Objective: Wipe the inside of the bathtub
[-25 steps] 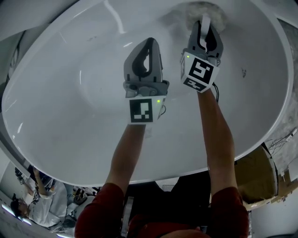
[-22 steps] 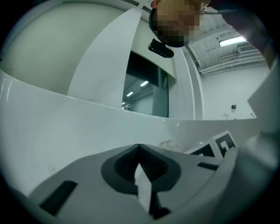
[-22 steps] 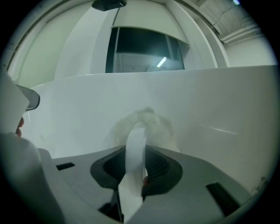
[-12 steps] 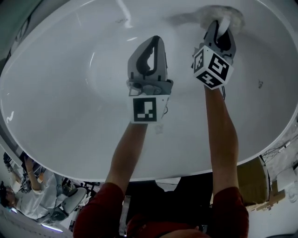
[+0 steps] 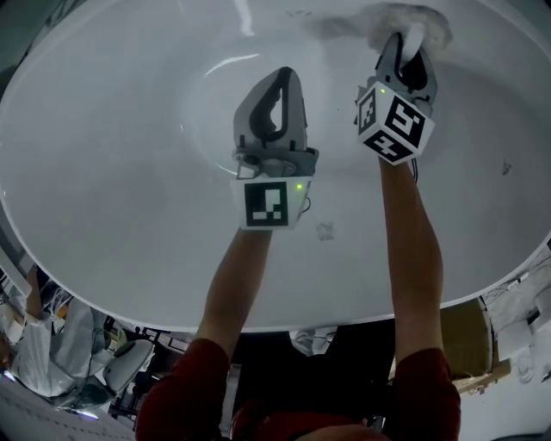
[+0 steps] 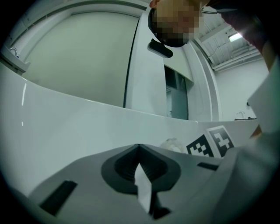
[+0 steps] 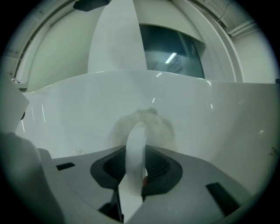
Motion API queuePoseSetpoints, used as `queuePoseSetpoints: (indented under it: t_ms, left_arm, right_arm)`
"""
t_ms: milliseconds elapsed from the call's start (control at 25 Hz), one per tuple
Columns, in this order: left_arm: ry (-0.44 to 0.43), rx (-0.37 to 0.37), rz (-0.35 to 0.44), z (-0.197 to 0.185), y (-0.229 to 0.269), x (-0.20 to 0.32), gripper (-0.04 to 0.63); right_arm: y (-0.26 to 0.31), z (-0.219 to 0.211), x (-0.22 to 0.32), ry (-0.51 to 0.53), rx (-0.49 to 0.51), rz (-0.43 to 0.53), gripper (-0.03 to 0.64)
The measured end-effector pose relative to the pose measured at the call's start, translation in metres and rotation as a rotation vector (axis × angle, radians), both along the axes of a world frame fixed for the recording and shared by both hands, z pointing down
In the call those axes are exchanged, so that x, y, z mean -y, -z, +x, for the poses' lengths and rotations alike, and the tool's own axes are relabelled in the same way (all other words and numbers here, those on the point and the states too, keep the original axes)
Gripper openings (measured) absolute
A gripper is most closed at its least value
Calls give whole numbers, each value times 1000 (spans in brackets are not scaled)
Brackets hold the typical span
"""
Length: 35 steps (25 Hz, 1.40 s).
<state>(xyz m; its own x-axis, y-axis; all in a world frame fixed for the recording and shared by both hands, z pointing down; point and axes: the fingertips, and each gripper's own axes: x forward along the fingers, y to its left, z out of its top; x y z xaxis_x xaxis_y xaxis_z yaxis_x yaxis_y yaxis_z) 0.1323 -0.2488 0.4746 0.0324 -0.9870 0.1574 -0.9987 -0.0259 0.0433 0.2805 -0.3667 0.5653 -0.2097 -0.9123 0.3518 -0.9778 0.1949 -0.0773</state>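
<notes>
The white oval bathtub (image 5: 103,215) fills the head view. My right gripper (image 5: 406,41) reaches to the far wall, shut on the white strap (image 7: 135,148) of a fluffy pale wiping pad (image 5: 405,17). The pad (image 7: 144,124) presses flat against the tub wall just beyond the jaws. My left gripper (image 5: 281,77) hovers over the tub's middle with its jaws shut. A thin white sliver shows in its seam (image 6: 142,188); I cannot tell what it is. The right gripper's marker cube (image 6: 210,142) appears in the left gripper view.
Small dark specks mark the tub wall at right (image 5: 505,168), and a faint smudge (image 5: 325,229) lies near my left forearm. A person in white (image 6: 146,65) stands beyond the far rim. More people (image 5: 43,344) are at lower left, a cardboard box (image 5: 465,336) at lower right.
The right gripper and pad have shifted a little to the right along the far wall. The tub has slid through the head view. The left gripper has hardly moved.
</notes>
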Motion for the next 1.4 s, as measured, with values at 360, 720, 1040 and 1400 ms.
queuePoseSetpoints:
  t_ms: [360,720,1040,1400]
  left_arm:
    - [102,19,6,-115,8,-60,16]
    - [217,35,2,-269,6,-121,15]
    - [327,44,-23,-382,7,-162,17]
    - [387,31,-1,-416,24,-201,15]
  right_arm:
    - [-6,-117,-43,69,-7,-17,98]
    - [-2,-273,-81,139,-3,-7,98]
    - [-9,-441,-121,323,16,-28,98]
    - [3,-534,-172,612,-61,-57,98]
